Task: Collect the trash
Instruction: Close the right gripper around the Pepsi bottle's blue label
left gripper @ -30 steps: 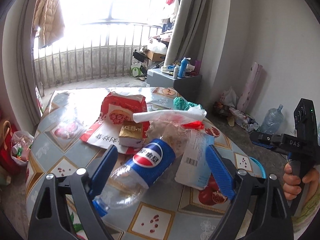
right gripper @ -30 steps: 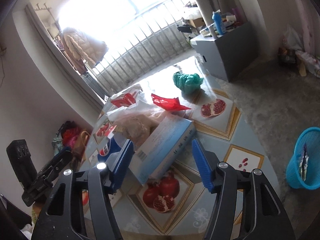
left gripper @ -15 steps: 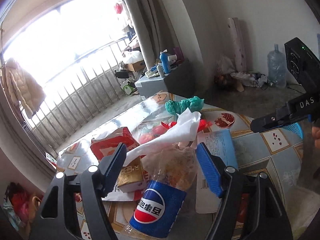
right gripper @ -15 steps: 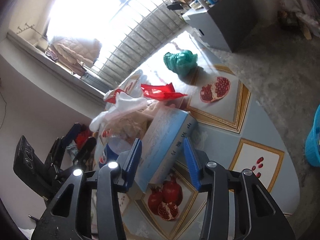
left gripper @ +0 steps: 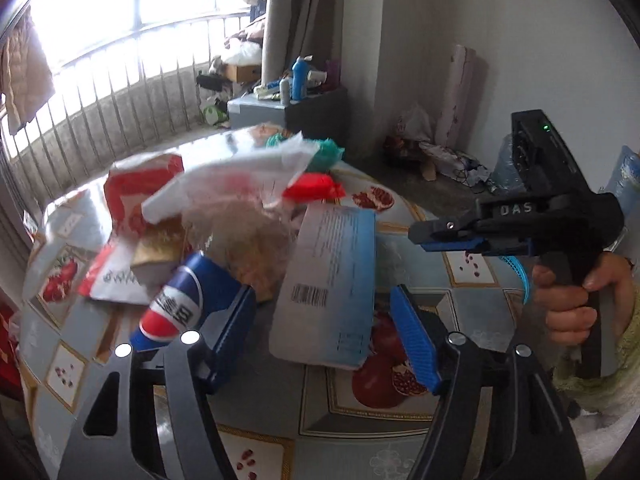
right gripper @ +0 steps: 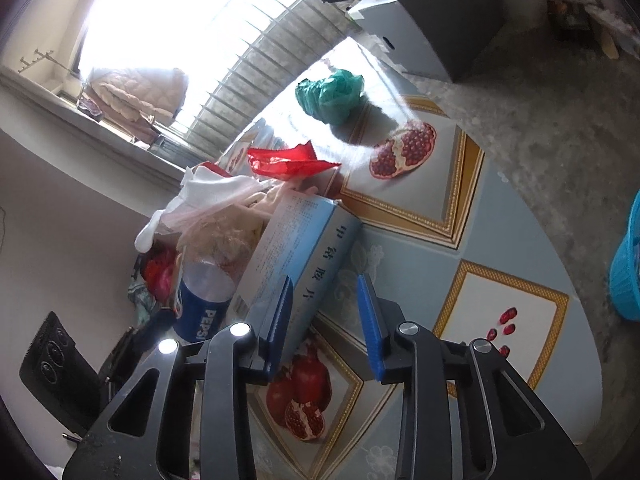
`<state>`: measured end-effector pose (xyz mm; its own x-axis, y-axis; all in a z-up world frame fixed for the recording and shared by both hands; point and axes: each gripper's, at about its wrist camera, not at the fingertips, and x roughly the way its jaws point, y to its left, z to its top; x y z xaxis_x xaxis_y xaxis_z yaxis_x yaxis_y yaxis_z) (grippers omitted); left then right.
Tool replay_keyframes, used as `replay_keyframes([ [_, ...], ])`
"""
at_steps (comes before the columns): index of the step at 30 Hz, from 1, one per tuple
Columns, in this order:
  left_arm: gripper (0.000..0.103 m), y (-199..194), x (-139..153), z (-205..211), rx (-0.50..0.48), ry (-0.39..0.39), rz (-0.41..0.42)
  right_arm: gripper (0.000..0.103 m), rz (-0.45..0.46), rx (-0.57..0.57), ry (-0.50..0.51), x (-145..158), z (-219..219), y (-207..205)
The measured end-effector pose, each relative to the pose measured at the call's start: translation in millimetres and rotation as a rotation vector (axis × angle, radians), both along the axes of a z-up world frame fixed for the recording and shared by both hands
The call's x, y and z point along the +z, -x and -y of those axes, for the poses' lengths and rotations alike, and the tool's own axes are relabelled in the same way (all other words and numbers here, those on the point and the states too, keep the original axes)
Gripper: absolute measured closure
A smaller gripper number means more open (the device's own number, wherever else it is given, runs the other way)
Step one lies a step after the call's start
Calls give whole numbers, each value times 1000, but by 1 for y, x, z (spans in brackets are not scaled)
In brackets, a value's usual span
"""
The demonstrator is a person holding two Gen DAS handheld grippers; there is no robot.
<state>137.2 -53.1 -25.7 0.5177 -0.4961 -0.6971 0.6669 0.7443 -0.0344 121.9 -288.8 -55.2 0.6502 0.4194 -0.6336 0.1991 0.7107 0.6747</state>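
Note:
A pile of trash lies on the round table (left gripper: 352, 412). A light blue medicine box (left gripper: 328, 280) lies at its near side, also in the right wrist view (right gripper: 296, 248). A Pepsi bottle (left gripper: 180, 304) lies left of it, under a clear plastic bag (left gripper: 240, 224) with a white tissue (left gripper: 232, 176). My left gripper (left gripper: 322, 332) is open, its jaws on either side of the box's near end. My right gripper (right gripper: 324, 316) is open beside the box's edge; it also shows in the left wrist view (left gripper: 452, 236).
A red and white snack bag (left gripper: 136, 196), a gold carton (left gripper: 160, 240), a red wrapper (right gripper: 288, 160) and a green bag (right gripper: 332, 92) lie further back. A blue basket (right gripper: 628, 264) stands on the floor right of the table. A grey cabinet (left gripper: 280, 108) stands behind.
My left gripper has swung from the Pepsi bottle rightward to the blue box. My right gripper has narrowed and moved closer to the box's edge.

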Motion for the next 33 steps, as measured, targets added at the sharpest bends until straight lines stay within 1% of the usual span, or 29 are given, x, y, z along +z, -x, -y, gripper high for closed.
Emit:
replay_keyframes([
  [2, 36, -5, -14, -2, 53, 18, -65, 72, -6, 4, -8, -1, -1, 5],
  [4, 36, -10, -22, -5, 101, 44, -98, 71, -6, 7, -10, 0, -1, 12],
  [6, 36, -12, -26, -1, 129, 39, -103, 71, -7, 8, -8, 2, -1, 18],
  [8, 36, -12, -30, 3, 151, 32, -90, 71, -7, 9, -9, 4, 1, 22],
  [11, 36, -13, -32, 9, 166, 36, -83, 71, -5, 7, -10, 3, 2, 20],
  [14, 36, -16, -34, 11, 159, 64, -137, 71, -4, 4, -13, 3, 3, 21],
  [17, 36, -11, -31, 8, 114, 124, -191, 71, -4, 6, -13, 3, 1, 18],
  [19, 36, -5, -22, 2, 104, 131, -174, 70, 1, 12, -14, 4, -1, 17],
  [21, 36, 5, -9, -10, 110, 131, -130, 70, 11, 22, -20, 7, -5, 15],
  [23, 36, 11, 6, -31, 136, 139, -86, 69, 31, 48, -49, 11, -15, 12],
  [25, 36, 14, 19, -56, 190, 140, -42, 69, 52, 91, -86, 13, -32, 8],
  [28, 36, 10, 35, -91, 282, 157, 11, 64, 64, 173, -148, 14, -67, -5],
  [29, 37, 7, 37, -103, 315, 163, 22, 59, 60, 188, -165, 13, -77, -10],
  [30, 42, 4, 37, -114, 346, 161, 23, 56, 56, 198, -181, 13, -85, -14],
  [31, 45, -3, 37, -122, 381, 154, 17, 55, 50, 210, -203, 12, -94, -20],
  [33, 53, -16, 33, -137, 422, 162, 2, 48, 41, 226, -236, 13, -109, -30],
])
